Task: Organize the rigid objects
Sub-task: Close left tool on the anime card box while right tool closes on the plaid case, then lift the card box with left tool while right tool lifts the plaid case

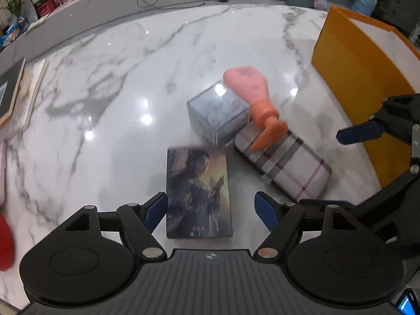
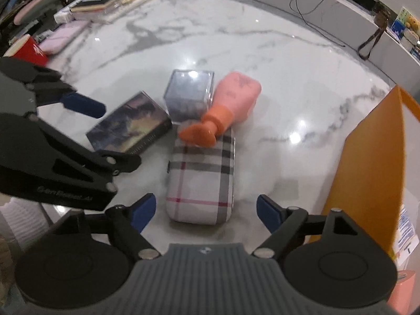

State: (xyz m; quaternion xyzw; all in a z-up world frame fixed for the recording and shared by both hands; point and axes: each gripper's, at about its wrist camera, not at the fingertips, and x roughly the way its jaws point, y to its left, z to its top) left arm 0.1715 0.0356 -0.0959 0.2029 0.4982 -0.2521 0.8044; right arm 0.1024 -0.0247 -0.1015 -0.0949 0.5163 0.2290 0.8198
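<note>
Both wrist views look steeply down, close above the plaid case (image 1: 286, 166): the left from its left side, the right from its near end. They share it.

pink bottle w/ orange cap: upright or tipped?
Tipped. The pink plastic bottle with orange cap lies on its side, cap resting on the plaid rectangular case, body beside the clear cube box.

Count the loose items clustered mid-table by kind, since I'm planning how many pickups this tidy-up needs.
Illustrated book: 1
Clear cube box: 1
Pink bottle with orange cap: 1
Plaid case: 1
Total: 4
</note>
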